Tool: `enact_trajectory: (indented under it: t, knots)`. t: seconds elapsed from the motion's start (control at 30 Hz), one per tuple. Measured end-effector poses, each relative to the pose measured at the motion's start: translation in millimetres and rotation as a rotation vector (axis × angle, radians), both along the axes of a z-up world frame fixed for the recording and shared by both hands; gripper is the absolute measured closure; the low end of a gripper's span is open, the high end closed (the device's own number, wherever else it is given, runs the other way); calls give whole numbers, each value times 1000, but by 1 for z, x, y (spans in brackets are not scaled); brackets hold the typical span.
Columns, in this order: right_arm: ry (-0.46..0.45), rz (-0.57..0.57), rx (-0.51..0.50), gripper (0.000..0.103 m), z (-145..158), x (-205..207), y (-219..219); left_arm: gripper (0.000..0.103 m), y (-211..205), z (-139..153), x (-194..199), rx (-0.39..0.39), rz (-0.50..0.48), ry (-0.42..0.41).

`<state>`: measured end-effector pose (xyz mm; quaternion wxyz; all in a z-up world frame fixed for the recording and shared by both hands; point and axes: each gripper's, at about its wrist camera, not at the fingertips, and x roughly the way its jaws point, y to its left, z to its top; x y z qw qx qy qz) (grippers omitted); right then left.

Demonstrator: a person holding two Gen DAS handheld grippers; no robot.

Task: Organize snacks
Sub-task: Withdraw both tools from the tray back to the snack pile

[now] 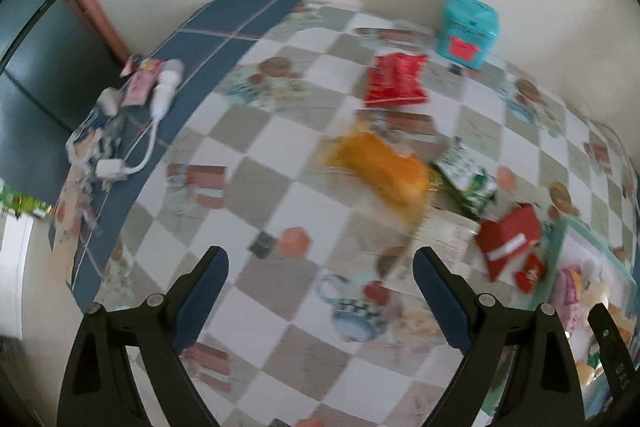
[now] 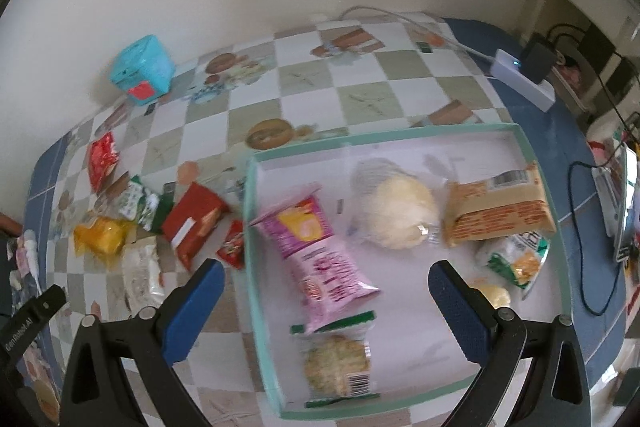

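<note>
Fingers of both the left gripper [image 1: 320, 267] and right gripper [image 2: 326, 281] spread wide, empty; snack labels unreadable.

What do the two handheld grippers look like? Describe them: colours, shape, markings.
Both match. The left gripper and right gripper each have a black plastic frame with triangular cut-outs and silver pivot bolts, ending in two tapered fingers faced with blue pads. White lettering marks the left gripper's black body. No cables or sleeves show.
</note>
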<state>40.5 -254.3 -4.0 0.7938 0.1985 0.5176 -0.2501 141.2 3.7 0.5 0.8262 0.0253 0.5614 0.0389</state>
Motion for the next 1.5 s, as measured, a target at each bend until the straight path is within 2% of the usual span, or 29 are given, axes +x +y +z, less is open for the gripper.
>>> enact_trajectory:
  t: [0.43, 0.63, 0.8, 1.13, 1.5]
  knots:
    - [-20, 128, 19, 0, -7, 30, 49, 9, 62, -12, 15, -69, 129, 27]
    - [-37, 161, 20, 0, -15, 44, 56, 9, 48, -22, 25, -111, 91, 52]
    - [-19, 156, 10, 2, -27, 52, 49, 9, 26, -46, 37, -147, 48, 116]
    - [-10, 172, -8, 21, -43, 71, 44, 9, -22, -65, 51, -162, -50, 156]
    - [-14, 158, 35, 50, -53, 77, 35, 10, -67, -82, 54, -135, -146, 192]
